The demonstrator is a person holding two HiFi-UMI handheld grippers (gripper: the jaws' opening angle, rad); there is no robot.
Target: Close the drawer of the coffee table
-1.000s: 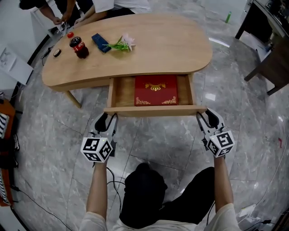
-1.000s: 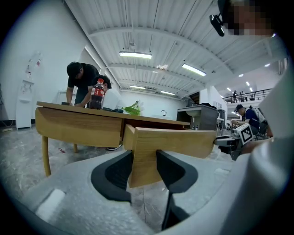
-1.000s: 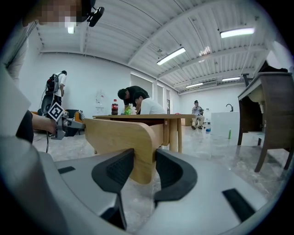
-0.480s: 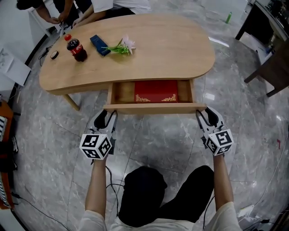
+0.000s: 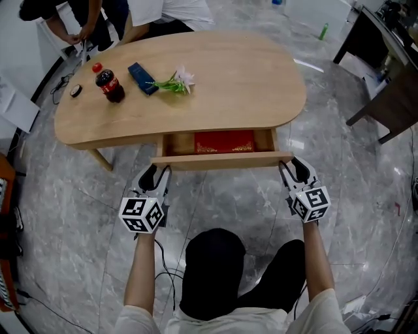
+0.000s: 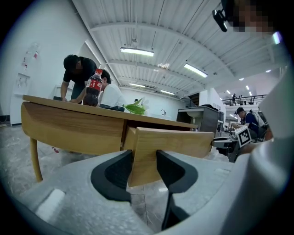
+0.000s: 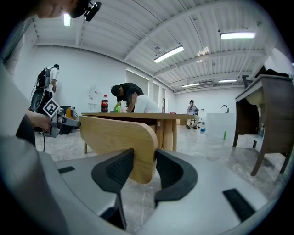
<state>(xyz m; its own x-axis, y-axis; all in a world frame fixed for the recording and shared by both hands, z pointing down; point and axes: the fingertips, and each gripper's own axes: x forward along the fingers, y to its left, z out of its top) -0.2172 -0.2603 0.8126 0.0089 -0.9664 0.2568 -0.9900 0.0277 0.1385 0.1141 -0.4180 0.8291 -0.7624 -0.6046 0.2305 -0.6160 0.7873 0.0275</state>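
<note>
The light wooden coffee table [image 5: 228,78] has its drawer partly out, showing a strip of a red book [image 5: 224,141] inside. The drawer front [image 5: 222,160] is a long wooden panel. My left gripper [image 5: 159,169] is shut on the panel's left end, and my right gripper [image 5: 287,165] is shut on its right end. In the left gripper view the drawer front [image 6: 174,142] sits between the dark pads of the left gripper [image 6: 144,158]. In the right gripper view the rounded end of the drawer front [image 7: 115,137] is clamped in the right gripper [image 7: 144,158].
On the tabletop stand a cola bottle [image 5: 110,83], a dark blue flat object [image 5: 142,77] and a sprig of flowers [image 5: 175,81]. People lean in at the table's far left [image 5: 98,19]. Dark furniture [image 5: 385,98] stands to the right on the marble floor.
The drawer has slid further into the table, so less of the red book shows. Both grippers moved toward the table with the drawer front, still clamped on its ends.
</note>
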